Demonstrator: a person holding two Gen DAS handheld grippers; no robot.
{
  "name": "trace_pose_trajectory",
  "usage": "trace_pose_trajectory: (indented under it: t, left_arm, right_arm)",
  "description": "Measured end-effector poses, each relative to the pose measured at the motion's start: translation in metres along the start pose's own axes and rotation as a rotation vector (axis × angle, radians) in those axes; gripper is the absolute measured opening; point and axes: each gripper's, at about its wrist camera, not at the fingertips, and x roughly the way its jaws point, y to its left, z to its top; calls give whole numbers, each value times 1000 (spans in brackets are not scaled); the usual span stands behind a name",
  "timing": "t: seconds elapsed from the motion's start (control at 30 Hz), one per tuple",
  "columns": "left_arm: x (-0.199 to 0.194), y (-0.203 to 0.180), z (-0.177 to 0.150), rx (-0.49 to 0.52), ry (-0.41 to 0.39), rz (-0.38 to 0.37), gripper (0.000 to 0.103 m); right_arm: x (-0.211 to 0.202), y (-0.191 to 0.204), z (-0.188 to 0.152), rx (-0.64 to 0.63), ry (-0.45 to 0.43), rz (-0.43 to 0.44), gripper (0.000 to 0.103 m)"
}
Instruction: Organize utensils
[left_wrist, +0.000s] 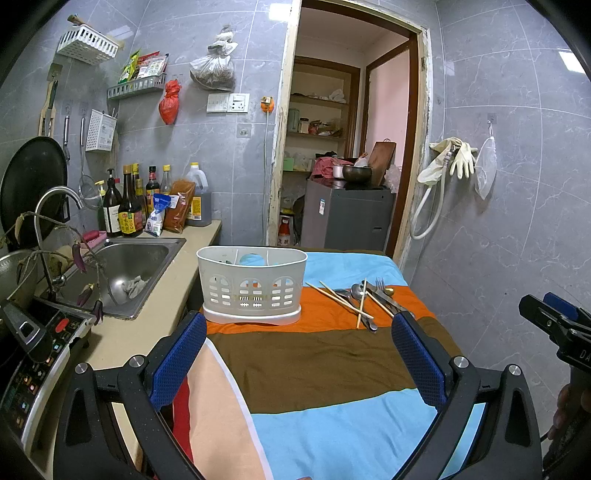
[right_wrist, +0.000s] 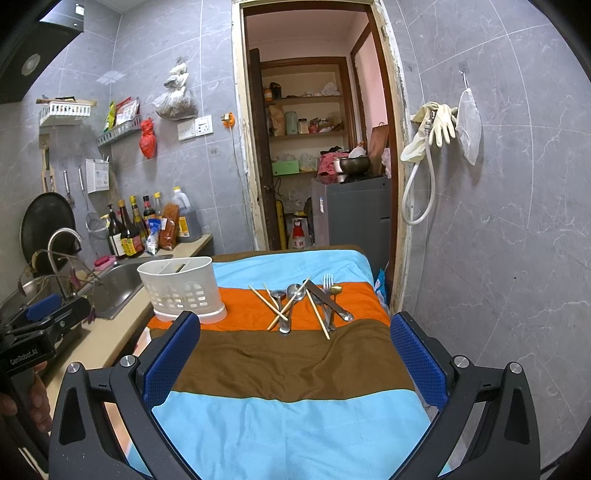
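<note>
A white slotted utensil holder (left_wrist: 252, 286) (right_wrist: 183, 290) stands on the orange stripe of a striped cloth. To its right lies a loose pile of utensils (left_wrist: 365, 297) (right_wrist: 306, 302): wooden chopsticks (right_wrist: 266, 300), spoons (right_wrist: 294, 293), a fork (right_wrist: 328, 282) and a knife (right_wrist: 330, 301), crossed over one another. My left gripper (left_wrist: 299, 328) hovers open over the brown stripe, well short of the holder. My right gripper (right_wrist: 295, 328) is open too, with nothing between its blue pads, short of the pile. Each gripper shows at the edge of the other's view.
The striped cloth (right_wrist: 288, 365) covers a narrow table. On the left is a counter with a steel sink (left_wrist: 129, 266), a tap, sauce bottles (left_wrist: 125, 206) and a stove panel (left_wrist: 40, 354). A tiled wall (right_wrist: 498, 240) runs close along the table's right side. A doorway lies behind.
</note>
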Motion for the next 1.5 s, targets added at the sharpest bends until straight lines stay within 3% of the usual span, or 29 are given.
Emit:
trace_pose_trajectory:
  t: [1.23, 1.5]
  left_arm:
    - [12, 2, -14, 1, 11, -10, 98]
    - [25, -9, 3, 34, 15, -10, 98]
  right_arm:
    - [2, -9, -3, 3, 6, -13, 103]
    - [7, -11, -1, 11, 23, -23, 103]
